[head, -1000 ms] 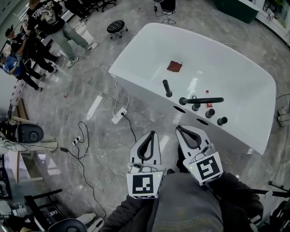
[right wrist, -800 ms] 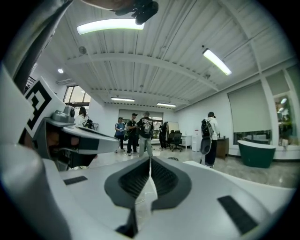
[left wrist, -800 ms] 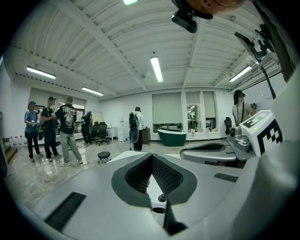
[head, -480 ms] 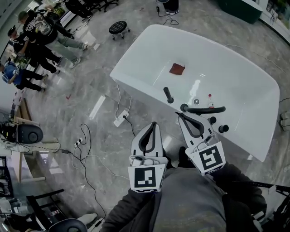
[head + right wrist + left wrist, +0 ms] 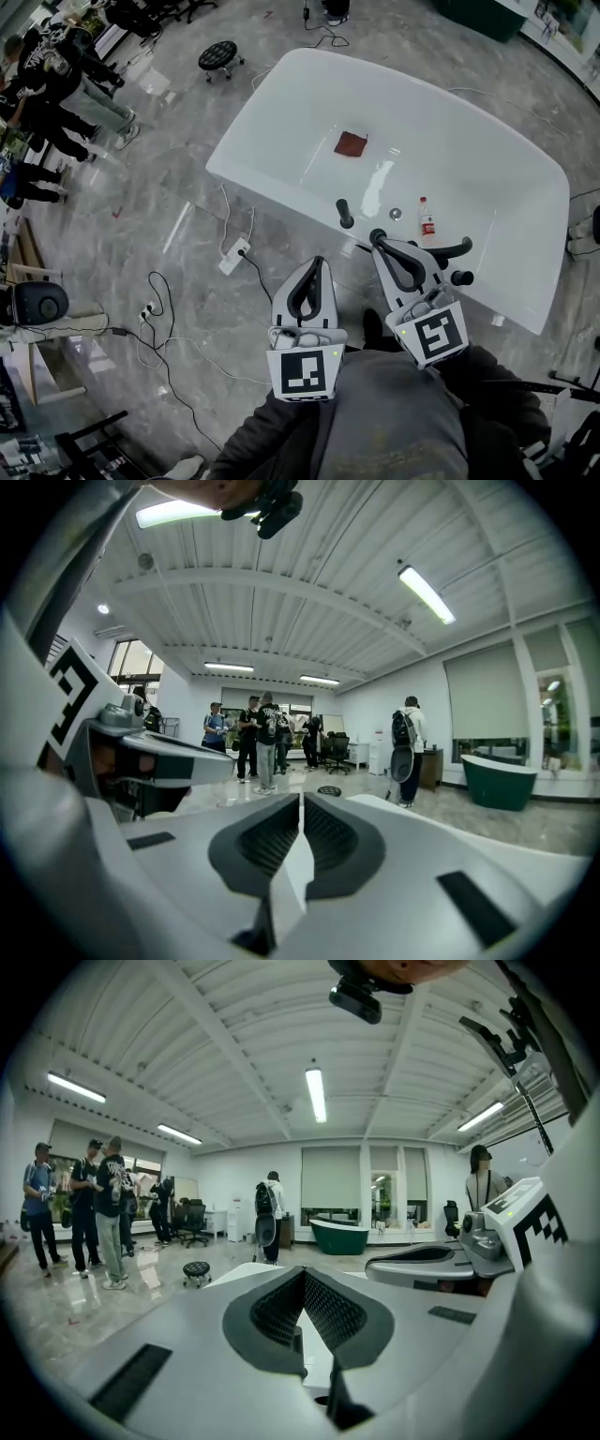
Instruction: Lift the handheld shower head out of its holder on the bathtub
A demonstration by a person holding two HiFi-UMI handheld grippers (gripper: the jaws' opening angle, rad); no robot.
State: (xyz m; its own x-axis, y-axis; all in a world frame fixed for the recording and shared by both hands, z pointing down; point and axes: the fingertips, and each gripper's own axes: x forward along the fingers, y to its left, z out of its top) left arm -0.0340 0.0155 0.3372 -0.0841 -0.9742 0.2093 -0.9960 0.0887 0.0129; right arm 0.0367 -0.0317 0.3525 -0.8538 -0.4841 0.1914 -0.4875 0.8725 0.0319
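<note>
The white bathtub (image 5: 281, 112) fills the upper middle of the head view. On its near rim lies the black handheld shower head (image 5: 448, 251), partly hidden behind my right gripper. A black faucet lever (image 5: 345, 214) stands to its left and a black knob (image 5: 460, 277) to its right. My right gripper (image 5: 378, 240) is shut and empty, its tip over the near rim by the shower head's left end. My left gripper (image 5: 317, 263) is shut and empty, short of the tub's outer wall. Both pairs of jaws meet at the tips in the left gripper view (image 5: 305, 1271) and the right gripper view (image 5: 300, 799).
Inside the tub lie a red cloth (image 5: 351, 143) and a small bottle (image 5: 427, 217). A power strip (image 5: 234, 251) and cables (image 5: 159, 309) lie on the floor left of me. A black stool (image 5: 217, 56) and several people (image 5: 56, 84) stand at the far left.
Both grippers have moved forward toward the tub's near rim. The right tip now reaches the shower head's left end; the tub appears closer. Both stay shut.
</note>
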